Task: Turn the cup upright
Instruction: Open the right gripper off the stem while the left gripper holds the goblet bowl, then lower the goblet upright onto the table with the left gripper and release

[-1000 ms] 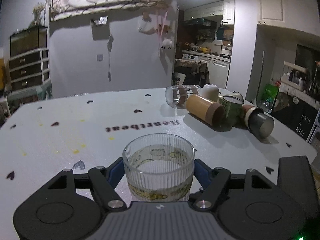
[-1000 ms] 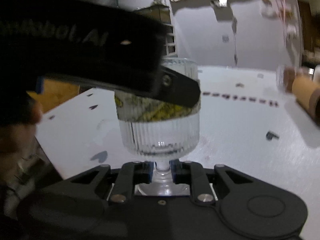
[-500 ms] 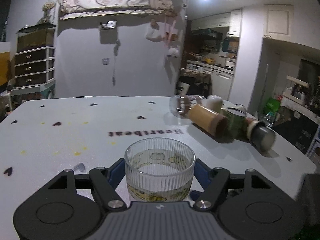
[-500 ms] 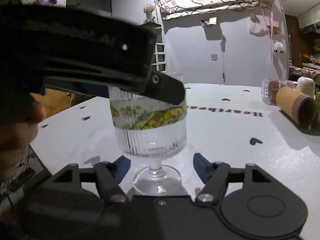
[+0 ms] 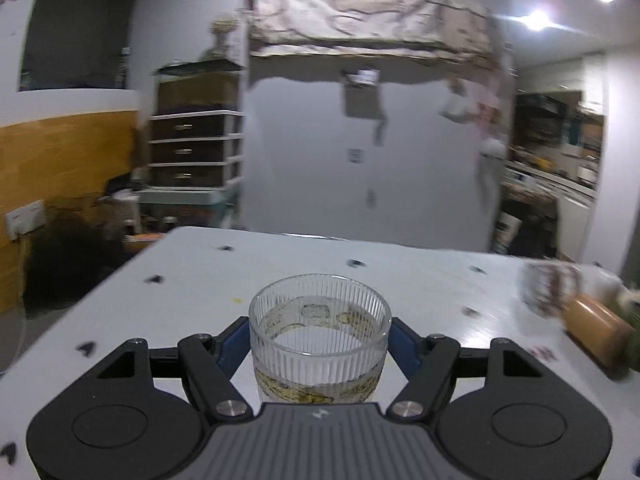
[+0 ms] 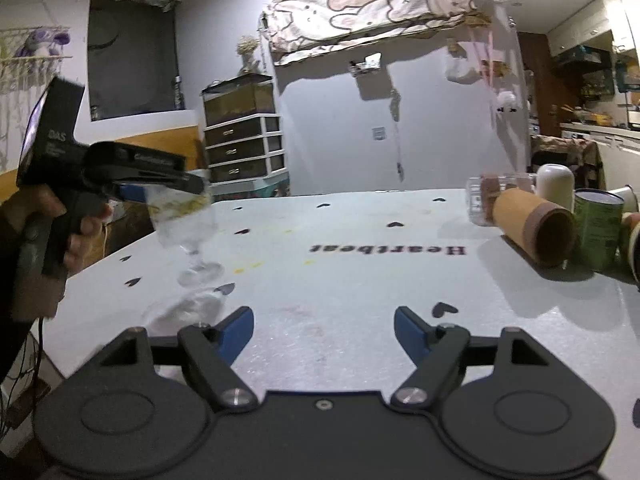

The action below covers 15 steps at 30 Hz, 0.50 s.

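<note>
The cup is a ribbed clear stemmed glass (image 5: pixel 320 344) with a yellow printed band. My left gripper (image 5: pixel 319 346) is shut on its bowl and holds it mouth up. In the right wrist view the glass (image 6: pixel 182 220) is at the far left, slightly tilted, its foot just above the white table (image 6: pixel 360 280). The left gripper (image 6: pixel 160 190) shows there too, in a hand. My right gripper (image 6: pixel 324 330) is open and empty, low over the table's near side, well to the right of the glass.
Several cups and cans lie or stand at the table's right: a brown tube (image 6: pixel 534 228), a green can (image 6: pixel 598 228), a white cup (image 6: pixel 554 186), a clear jar (image 6: pixel 482 200). The table's left edge (image 6: pixel 100 264) is close below the glass.
My right gripper has let go of the glass stem, opened and drawn back to the right. My left gripper has carried the upright glass away to the left.
</note>
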### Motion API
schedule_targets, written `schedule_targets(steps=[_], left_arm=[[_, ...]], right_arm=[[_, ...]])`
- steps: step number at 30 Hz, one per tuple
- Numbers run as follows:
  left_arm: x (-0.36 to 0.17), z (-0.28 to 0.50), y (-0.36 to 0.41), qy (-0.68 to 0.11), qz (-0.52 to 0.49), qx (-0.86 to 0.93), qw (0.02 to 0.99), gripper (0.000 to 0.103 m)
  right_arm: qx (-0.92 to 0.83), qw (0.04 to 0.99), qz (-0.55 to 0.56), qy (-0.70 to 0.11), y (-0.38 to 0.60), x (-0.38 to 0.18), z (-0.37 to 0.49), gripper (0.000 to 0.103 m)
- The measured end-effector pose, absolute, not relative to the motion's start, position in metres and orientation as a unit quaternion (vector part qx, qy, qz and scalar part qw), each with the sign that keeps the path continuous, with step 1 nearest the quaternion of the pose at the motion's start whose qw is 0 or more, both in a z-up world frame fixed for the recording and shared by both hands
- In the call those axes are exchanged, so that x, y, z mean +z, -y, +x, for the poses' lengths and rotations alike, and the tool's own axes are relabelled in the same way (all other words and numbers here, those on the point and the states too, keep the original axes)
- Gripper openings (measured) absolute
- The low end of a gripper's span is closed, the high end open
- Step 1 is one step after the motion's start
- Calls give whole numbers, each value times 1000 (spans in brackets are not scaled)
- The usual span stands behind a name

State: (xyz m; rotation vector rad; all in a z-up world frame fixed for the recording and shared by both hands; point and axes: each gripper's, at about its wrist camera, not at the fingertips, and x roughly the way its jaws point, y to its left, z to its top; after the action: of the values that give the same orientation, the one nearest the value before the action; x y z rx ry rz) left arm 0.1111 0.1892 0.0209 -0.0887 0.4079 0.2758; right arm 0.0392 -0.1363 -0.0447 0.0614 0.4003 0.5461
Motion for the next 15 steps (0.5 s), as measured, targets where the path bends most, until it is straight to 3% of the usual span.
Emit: schedule_targets(steps=[15], left_arm=[[5, 132, -270, -210, -58, 231, 948, 73]], right_arm=[[253, 947, 20, -197, 133, -41, 36, 80]])
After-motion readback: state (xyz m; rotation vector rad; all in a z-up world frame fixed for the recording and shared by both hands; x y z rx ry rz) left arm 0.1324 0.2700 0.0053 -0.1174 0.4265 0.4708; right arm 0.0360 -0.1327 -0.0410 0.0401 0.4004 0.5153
